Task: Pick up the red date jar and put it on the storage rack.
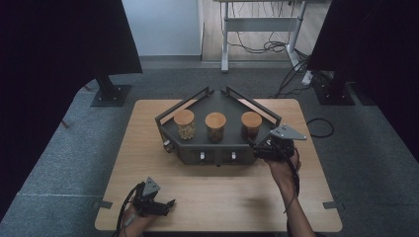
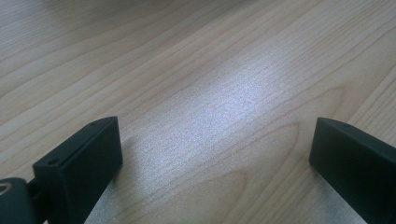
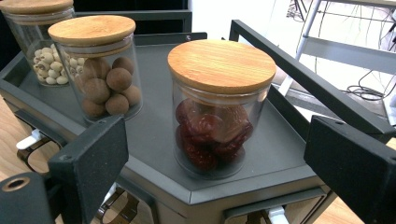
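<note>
Right gripper (image 3: 215, 168), lower frame of its own view: jaws wide apart, holding nothing, aimed at the jar of red dates (image 3: 218, 109) at centre, standing on the dark tray (image 3: 154, 126). Left gripper (image 1: 170, 202), lower left of the high view: jaws spread, empty, over the table (image 2: 196, 70).

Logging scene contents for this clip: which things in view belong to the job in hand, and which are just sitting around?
In the job:
right gripper, open, aimed at the jar of red fruit
dark tray that the jar stands on

Lying about:
jar of brown balls
jar of pale beans
left gripper, open over the wooden table
</note>
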`<state>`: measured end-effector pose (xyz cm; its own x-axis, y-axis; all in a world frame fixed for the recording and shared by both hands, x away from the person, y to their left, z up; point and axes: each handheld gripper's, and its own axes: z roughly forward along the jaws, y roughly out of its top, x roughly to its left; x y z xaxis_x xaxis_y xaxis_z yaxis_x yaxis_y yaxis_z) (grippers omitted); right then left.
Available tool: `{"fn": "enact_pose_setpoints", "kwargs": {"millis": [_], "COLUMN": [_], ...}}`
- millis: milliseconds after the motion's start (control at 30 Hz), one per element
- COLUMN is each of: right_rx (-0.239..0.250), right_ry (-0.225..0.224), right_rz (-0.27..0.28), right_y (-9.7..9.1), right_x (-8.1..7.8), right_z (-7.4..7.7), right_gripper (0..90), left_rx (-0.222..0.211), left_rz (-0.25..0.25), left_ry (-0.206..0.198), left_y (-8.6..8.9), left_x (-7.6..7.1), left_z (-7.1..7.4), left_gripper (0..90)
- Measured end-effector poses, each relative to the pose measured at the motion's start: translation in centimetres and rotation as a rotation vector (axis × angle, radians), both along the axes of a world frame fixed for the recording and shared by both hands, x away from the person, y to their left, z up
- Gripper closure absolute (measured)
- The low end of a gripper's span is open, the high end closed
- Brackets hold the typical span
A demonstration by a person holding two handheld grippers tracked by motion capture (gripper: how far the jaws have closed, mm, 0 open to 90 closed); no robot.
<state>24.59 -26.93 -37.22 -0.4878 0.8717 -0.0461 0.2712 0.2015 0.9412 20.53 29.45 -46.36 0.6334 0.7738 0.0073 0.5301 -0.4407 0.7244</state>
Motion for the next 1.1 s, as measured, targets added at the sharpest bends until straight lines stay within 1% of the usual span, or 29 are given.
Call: {"fn": "enact_pose_setpoints", "kwargs": {"millis": [700,1100], "right_rx": [-0.004,-0.002], "right_ry": [-0.003,0.007], "right_rz": [-0.003,0.001], "right_y": [-0.7,-1.0], "right_x": [-1.5,-2.1], "right_z": [-0.5,-1.0], "right_gripper": [6.7,6.8], "left_rx": [0.0,-0.002], "left_rz": [0.001,0.001], "left_ry": [0.0,0.001], "left_y": [0.0,0.0], "left_x": [0.0,0.0], "left_z": [0.0,0.0], "left_gripper": [2.4,2.3]}}
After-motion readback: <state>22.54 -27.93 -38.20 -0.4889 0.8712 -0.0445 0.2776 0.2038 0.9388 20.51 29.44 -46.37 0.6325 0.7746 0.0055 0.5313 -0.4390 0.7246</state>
